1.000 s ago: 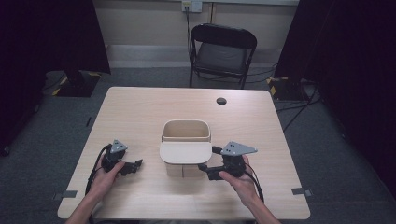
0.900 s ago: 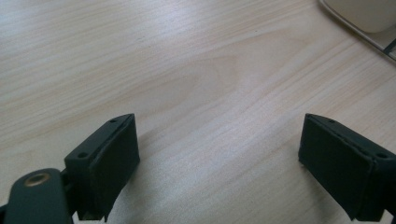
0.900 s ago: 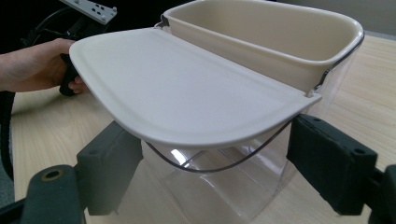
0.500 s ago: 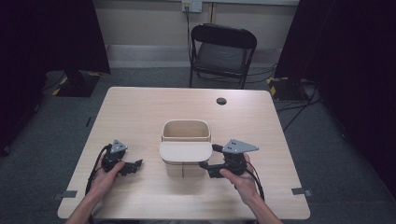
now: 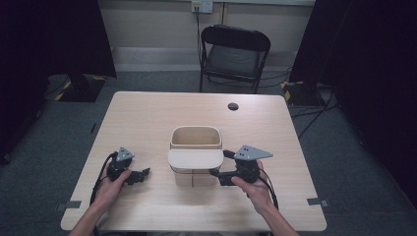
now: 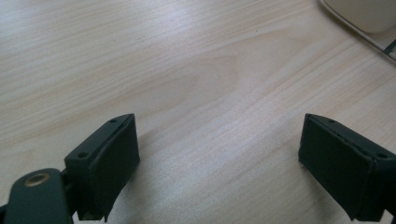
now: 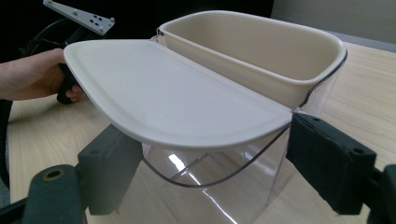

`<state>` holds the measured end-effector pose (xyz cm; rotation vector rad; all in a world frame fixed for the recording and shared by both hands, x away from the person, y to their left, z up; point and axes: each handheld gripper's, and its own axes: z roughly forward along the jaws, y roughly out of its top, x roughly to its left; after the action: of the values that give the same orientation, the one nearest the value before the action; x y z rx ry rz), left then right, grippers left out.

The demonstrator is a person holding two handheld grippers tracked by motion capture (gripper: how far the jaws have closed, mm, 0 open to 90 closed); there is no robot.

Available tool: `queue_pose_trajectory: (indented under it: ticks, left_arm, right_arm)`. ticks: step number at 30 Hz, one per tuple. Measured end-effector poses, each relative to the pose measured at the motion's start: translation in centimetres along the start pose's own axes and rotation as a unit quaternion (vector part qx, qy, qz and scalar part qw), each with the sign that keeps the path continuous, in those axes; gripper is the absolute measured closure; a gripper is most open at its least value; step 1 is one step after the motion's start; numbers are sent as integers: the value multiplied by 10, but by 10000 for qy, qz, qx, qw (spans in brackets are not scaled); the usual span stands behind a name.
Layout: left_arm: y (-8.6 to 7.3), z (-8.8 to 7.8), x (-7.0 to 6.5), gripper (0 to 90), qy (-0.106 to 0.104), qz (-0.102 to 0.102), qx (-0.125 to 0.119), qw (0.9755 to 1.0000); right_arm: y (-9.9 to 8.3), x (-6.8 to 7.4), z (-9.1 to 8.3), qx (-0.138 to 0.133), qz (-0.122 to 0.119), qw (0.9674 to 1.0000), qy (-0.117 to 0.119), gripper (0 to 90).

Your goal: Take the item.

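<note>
The container (image 6: 362,14) is cut off by the top-right corner in the left gripper view. In the high view, its open lid (image 5: 195,158) hides the clear front wall, and the person's forearms leave the bottom edge.

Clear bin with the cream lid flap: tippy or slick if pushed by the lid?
Probably stiff: the bin looks like hard clear plastic. Likely light, with nothing visible inside, so it may slide. The lid overhangs, so pressing it could tip the bin.

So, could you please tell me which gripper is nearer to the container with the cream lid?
The right. The right gripper sits beside the container, its fingers straddling it under the lid. The left gripper rests on the table, apart.
</note>
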<state>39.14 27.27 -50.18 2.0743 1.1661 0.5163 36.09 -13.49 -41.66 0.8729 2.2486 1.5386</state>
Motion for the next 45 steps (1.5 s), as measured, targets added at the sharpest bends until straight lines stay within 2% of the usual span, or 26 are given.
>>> queue_pose_trajectory:
  ticks: [10, 45]
  left_arm:
    - [0, 0, 0, 116, 9, -3, 2, 10000]
    - [0, 0, 0, 116, 10, -6, -1, 10000]
  right_arm:
    - [2, -2, 1, -79, 70, 9999, 43, 179]
    - [13, -5, 2, -203, 4, 9998, 7, 195]
